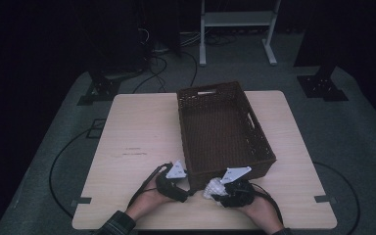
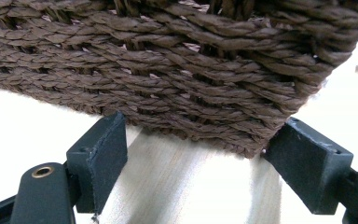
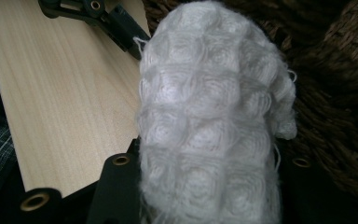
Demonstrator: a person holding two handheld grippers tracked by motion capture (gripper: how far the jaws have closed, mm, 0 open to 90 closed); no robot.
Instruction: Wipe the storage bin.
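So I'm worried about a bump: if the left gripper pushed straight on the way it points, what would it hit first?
Most likely the woven wall of the brown basket. The left gripper has its open jaws on either side of the basket's lower corner, very close; whether they already touch it is hard to judge.

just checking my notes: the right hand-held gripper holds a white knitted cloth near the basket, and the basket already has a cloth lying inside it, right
Not quite. The right hand-held gripper does hold the white knitted cloth near the basket, but the high view shows the basket empty; no cloth lies inside it.
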